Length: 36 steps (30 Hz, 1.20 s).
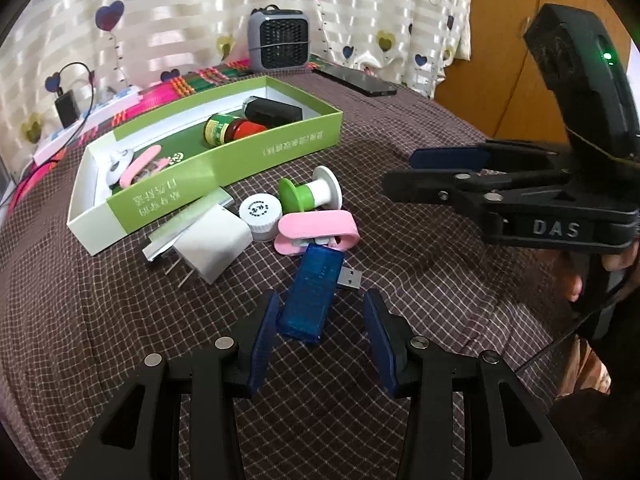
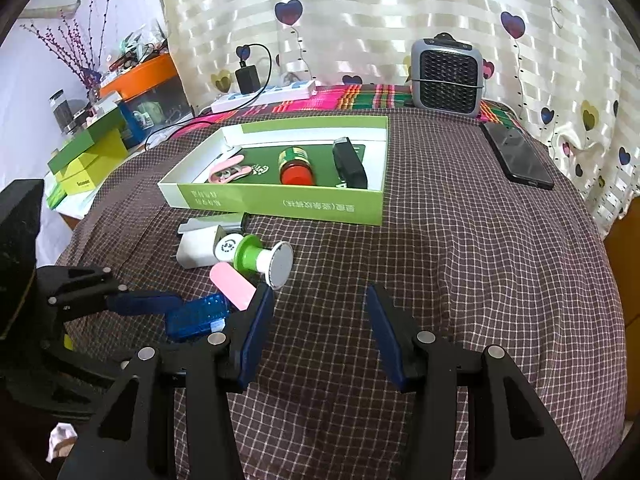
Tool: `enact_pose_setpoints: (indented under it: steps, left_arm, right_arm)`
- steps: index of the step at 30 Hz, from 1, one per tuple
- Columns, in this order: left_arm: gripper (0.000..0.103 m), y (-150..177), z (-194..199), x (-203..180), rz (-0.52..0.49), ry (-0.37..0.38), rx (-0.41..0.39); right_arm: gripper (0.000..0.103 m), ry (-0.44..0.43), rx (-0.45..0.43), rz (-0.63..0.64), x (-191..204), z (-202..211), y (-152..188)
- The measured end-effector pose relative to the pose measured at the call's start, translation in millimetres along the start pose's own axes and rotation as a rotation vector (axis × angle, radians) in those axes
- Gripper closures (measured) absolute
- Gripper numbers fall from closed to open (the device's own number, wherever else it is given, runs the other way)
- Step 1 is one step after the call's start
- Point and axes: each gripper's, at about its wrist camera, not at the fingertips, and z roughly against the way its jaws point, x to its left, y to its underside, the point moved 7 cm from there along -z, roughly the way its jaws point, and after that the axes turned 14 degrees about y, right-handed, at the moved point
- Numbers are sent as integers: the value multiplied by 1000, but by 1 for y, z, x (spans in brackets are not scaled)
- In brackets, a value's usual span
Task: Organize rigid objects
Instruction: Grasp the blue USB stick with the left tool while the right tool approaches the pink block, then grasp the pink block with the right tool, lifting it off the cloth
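straddling the translucent blue plastic usb stick on the checked brown cloth, the left gripper stands wide open, one pad touching the casing, holding nothing, apparently aligned for a grasp. the right gripper hangs open and empty nearby. the green-and-white cardboard box, the likely destination, already holds a red-capped glass jar.
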Motion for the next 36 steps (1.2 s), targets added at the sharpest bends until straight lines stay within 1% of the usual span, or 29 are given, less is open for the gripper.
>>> enact_pose_setpoints:
  steps: [4, 10, 13, 16, 17, 18, 20, 23, 25, 31, 36]
  left_arm:
    - [60, -2, -2, 3, 3, 1, 2]
    - [60, -2, -4, 12, -9, -23, 21]
    - [60, -3, -5, 14, -21, -40, 22]
    - [61, -4, -6, 15, -25, -42, 20]
    - [66, -4, -5, 15, -25, -36, 17]
    - [75, -4, -5, 15, -22, -27, 13]
    - [82, -3, -3, 17, -15, -32, 11]
    - [82, 0, 0, 18, -9, -24, 8]
    - [82, 2, 2, 20, -6, -32, 6]
    - [82, 14, 19, 39, 50, -82, -17]
    - [82, 25, 36, 59, 104, -126, -38]
  right_arm:
    - [53, 3, 1, -2, -3, 0, 1]
    - [53, 4, 8, -6, -4, -4, 1]
    - [53, 2, 10, -2, -3, -5, 1]
    - [53, 0, 15, 7, -1, -7, 1]
    - [53, -1, 19, 12, 0, -9, 2]
    - [53, -4, 24, 16, 1, -10, 3]
    - [53, -10, 28, 23, 4, -11, 3]
    - [53, -15, 28, 33, 8, -12, 2]
    - [53, -28, 27, 39, 12, -12, 2]
    - [53, -68, 27, 99, 32, -13, 3]
    - [53, -121, 29, 135, 51, -17, 2]
